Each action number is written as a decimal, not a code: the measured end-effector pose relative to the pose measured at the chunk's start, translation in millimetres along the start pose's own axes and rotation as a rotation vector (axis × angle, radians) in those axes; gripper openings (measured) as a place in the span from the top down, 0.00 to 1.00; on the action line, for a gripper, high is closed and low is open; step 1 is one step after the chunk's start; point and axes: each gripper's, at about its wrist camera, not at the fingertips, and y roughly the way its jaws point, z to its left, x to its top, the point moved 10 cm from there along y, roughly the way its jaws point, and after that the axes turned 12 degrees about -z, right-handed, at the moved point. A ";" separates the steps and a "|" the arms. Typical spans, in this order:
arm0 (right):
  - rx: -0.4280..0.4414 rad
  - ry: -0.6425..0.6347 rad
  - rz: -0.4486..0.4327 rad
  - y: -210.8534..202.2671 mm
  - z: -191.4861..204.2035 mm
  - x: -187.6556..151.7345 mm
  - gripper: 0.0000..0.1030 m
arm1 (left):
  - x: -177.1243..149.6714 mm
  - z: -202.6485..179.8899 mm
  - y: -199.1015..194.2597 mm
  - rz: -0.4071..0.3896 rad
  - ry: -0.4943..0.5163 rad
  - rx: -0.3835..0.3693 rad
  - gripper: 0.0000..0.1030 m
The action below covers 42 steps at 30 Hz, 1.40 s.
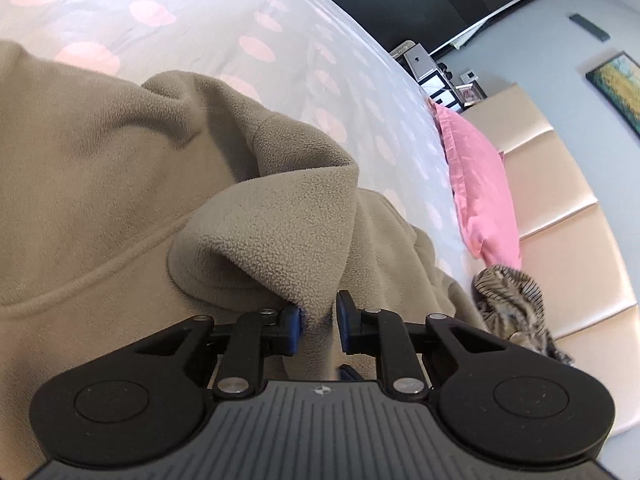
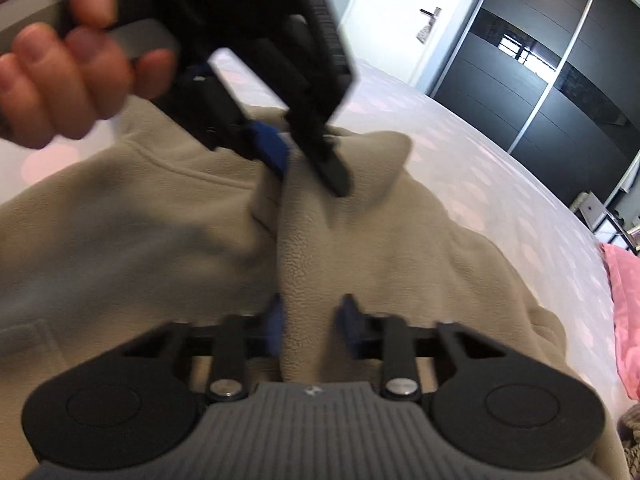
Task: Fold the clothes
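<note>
A beige fleece garment (image 1: 120, 168) lies rumpled on the bed, and it fills the middle of the right wrist view (image 2: 400, 248) too. My left gripper (image 1: 320, 316) is shut on a raised fold of the fleece, which bunches up between its blue pads. In the right wrist view the left gripper (image 2: 308, 172) comes down from the top and pinches the far end of a fleece ridge. My right gripper (image 2: 311, 324) is shut on the near end of that same ridge. A person's hand (image 2: 60, 80) holds the left gripper's handle.
The bed sheet (image 1: 224, 12) is white with pink spots. A pink pillow (image 1: 480, 184) and a striped garment (image 1: 512, 304) lie by the padded beige headboard (image 1: 560, 208). A dark wardrobe (image 2: 540, 80) stands beyond the bed.
</note>
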 end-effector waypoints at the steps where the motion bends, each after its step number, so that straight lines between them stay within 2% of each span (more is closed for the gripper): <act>1: 0.006 0.042 -0.003 -2.1 -7.0 1.1 0.85 | 0.3 -0.5 -1.0 -0.002 0.021 0.006 0.85; 2: 0.005 0.079 -0.005 -4.4 -14.6 2.3 0.90 | 0.5 -1.2 -3.0 -0.003 0.040 0.006 0.85; 6: 0.001 0.175 -0.019 -11.9 -39.0 6.9 0.91 | 1.2 -8.1 -10.3 -0.003 0.101 -0.015 0.85; 11: -0.002 0.218 -0.040 -24.0 -55.6 12.0 0.91 | -3.4 -13.1 -22.0 0.007 0.210 -0.079 0.84; 12: -0.006 0.226 -0.041 -23.2 -58.9 12.9 0.91 | -4.8 -14.8 -24.1 0.010 0.233 -0.096 0.84; 16: -0.029 0.277 -0.047 -24.1 -74.5 16.3 0.91 | -12.3 -20.8 -32.2 0.055 0.276 -0.242 0.84; 18: -0.021 0.325 -0.052 -23.7 -78.3 19.6 0.91 | -15.9 -13.8 -28.3 0.069 0.312 -0.211 0.84; 21: -0.018 0.348 -0.054 -24.5 -82.8 22.3 0.91 | -24.7 0.7 -9.7 0.084 0.374 -0.092 0.84; 23: -0.016 0.351 -0.053 -17.1 -76.7 28.6 0.91 | -30.9 3.4 5.4 0.093 0.394 -0.068 0.84; 28: -0.002 0.345 -0.037 -2.4 -75.8 28.7 0.91 | -20.7 12.4 33.0 0.038 0.392 0.023 0.85; 30: 0.012 0.347 -0.035 -6.3 -75.1 27.8 0.91 | -10.1 19.5 40.2 0.004 0.385 0.062 0.90; 33: 0.053 0.337 -0.037 -14.4 -70.1 27.1 0.92 | 2.9 24.2 44.9 -0.061 0.361 0.062 0.91; 36: 0.122 0.325 -0.018 -20.0 -56.1 23.2 0.92 | 17.3 21.7 46.6 -0.149 0.404 0.060 0.95; 42: 0.191 0.182 0.055 -7.8 -15.6 3.9 0.92 | 15.9 34.2 52.9 -0.108 0.443 0.117 0.97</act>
